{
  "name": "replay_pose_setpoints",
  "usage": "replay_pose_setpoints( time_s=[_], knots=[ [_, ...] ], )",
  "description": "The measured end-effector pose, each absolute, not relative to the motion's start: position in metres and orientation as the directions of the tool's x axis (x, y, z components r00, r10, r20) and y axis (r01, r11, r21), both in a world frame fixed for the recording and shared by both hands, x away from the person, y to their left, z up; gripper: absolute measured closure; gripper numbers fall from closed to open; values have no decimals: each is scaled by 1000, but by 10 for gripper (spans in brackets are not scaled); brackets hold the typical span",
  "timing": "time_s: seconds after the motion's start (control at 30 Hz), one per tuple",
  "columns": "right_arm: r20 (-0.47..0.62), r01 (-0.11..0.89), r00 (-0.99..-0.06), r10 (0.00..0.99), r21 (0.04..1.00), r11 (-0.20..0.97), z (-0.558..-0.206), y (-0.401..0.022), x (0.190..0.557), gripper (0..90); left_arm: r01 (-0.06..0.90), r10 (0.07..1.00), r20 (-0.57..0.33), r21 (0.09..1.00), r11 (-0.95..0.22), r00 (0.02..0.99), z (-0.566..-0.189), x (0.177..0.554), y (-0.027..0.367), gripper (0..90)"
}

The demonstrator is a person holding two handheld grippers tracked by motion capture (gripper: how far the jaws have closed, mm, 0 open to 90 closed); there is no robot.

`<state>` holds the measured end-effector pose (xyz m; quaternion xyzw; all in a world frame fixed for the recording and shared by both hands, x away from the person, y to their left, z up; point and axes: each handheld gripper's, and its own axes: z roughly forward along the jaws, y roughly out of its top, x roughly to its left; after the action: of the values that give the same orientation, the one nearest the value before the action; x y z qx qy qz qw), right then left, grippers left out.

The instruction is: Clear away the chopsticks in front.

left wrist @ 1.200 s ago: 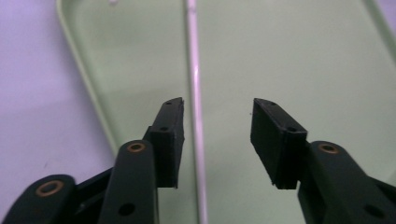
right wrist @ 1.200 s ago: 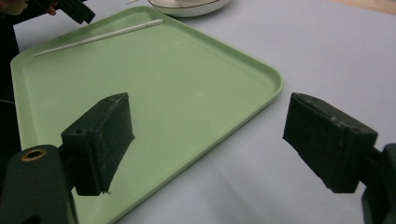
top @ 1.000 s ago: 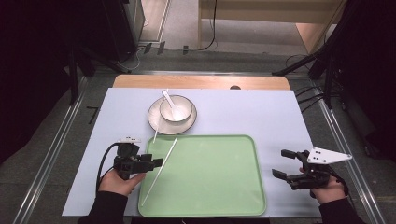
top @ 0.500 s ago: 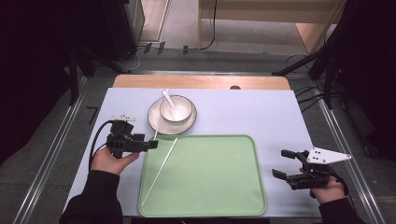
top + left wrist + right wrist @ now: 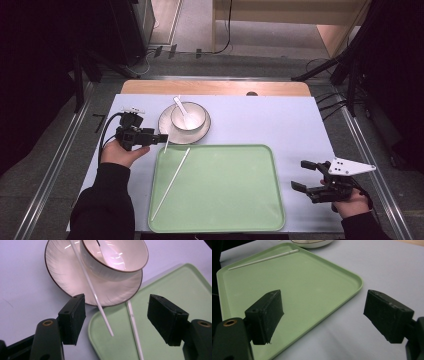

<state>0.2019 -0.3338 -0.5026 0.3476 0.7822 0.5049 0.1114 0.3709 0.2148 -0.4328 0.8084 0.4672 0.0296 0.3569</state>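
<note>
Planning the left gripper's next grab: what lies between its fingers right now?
In the left gripper view, one white chopstick leaning on the saucer passes between the open fingers, unclamped; a second chopstick lies on the green tray.

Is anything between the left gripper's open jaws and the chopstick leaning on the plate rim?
Nothing visible. The left gripper is open, and the chopstick, propped on the plate beside the bowl, hangs free over the green tray edge.

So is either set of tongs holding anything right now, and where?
No. The left tongs stand open around a loose chopstick propped on the saucer; the right tongs are open and hold nothing.
</note>
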Motion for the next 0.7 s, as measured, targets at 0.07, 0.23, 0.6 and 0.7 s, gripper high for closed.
replay_pose_setpoints(
  time_s=[0.07,0.23,0.6,0.7],
  knots=[
    [178,434,-732,657,866,249,-503,-333,202,166,738,783,-284,602,-304,554,-434,375,215,325],
    [180,434,-734,655,866,250,-503,-333,202,170,733,781,-280,608,-306,558,-438,390,211,361],
    [184,435,-739,649,865,250,-503,-332,202,172,755,802,-271,580,-306,533,-461,413,208,445],
    [183,435,-737,651,866,248,-503,-332,202,172,756,795,-270,570,-323,543,-466,416,202,457]
  ],
)
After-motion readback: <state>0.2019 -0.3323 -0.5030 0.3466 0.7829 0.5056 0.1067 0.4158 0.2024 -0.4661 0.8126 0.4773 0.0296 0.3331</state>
